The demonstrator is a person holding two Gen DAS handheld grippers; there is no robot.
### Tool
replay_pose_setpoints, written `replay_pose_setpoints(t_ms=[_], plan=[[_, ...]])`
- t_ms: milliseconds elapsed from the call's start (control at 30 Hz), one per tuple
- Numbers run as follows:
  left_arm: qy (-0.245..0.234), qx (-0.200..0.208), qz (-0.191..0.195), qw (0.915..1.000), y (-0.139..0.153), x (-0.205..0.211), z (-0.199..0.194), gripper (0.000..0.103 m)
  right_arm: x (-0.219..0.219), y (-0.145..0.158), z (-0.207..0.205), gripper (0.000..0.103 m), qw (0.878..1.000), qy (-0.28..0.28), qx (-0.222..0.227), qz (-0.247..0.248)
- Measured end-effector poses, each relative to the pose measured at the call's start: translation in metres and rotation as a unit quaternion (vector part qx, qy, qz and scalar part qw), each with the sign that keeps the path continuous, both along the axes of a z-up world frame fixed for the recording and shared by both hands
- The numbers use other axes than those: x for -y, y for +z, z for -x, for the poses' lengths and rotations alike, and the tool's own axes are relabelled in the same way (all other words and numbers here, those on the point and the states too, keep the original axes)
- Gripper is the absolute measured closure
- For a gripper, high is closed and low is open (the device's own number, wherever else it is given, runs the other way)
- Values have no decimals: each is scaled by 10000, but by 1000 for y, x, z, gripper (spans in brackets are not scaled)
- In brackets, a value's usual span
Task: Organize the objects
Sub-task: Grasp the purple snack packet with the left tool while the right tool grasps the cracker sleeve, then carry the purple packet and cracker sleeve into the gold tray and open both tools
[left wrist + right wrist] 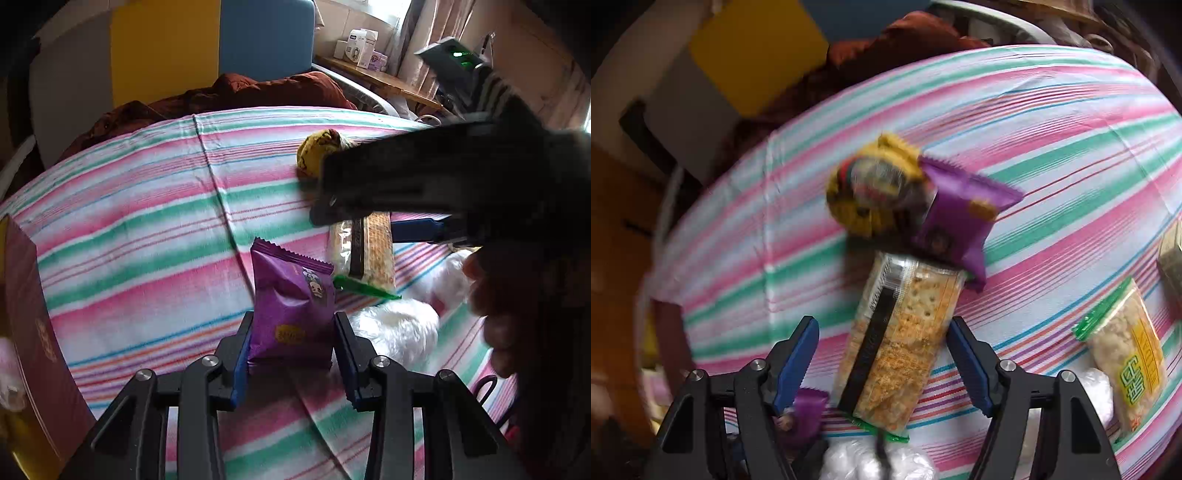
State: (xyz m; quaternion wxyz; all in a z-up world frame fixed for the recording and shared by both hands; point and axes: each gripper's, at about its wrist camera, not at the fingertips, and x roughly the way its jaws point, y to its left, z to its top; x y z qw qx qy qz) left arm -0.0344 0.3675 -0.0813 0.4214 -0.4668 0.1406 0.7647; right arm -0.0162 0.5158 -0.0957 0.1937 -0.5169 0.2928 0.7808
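Gripping a purple snack packet (291, 314), my left gripper (293, 354) has its blue pads pressed on both sides of it, the packet standing upright above the striped sheet (140, 229). A small cartoon face sits near its top corner and a round gold seal lower down; I can't read the writing on either. Over on the right wrist view, my right gripper (882, 362) stands spread, its jaws astride a clear cracker pack (897, 343) without touching it. That pack lies lengthwise on the sheet with a black band down it; the lettering on the band is too blurred for me. Beyond its far end a yellow patterned packet (864, 192) and a second purple packet (960, 218) rest against each other, the purple one overlapping the cracker pack's end. To the right lies a rice-cake packet (1123, 362) with a green edge, a yellow stripe and green characters I can't make out. White plastic wrap (864, 461) bunches up beneath my right gripper. A dark red box (40, 332) with a gold emblem stands at the left wrist view's left edge.
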Motion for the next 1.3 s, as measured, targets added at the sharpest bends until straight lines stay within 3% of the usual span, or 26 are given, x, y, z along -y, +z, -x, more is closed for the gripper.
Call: replay_pose_setpoints(t_ms=[33,167,300,500,733,1067,1300], plan=[[8,6,-11,10000,0,1,-1,62,6,1,1,46,9994,150,145,-262],[51,-3,-82,10000,3,2,-4,63,8,3,-8,56,9994,266,9,-222],[61,-46,-249,9997,15,8,-7,63,3,14,-15,56,9985,299,-448,-1],[184,-191,-471,9985,40,26,-8,63,12,42,-17,56,9924,553,-1086,-155],[612,-261,-722,9952,69,79,-3,62,40,65,-11,56,9797,1187,-1597,-252],[1642,-528,-954,9804,95,176,22,62,119,91,-14,56,9606,2043,-1882,-69],[2447,-586,-1068,9619,99,245,45,62,193,104,-6,56,9414,2733,-1977,92]])
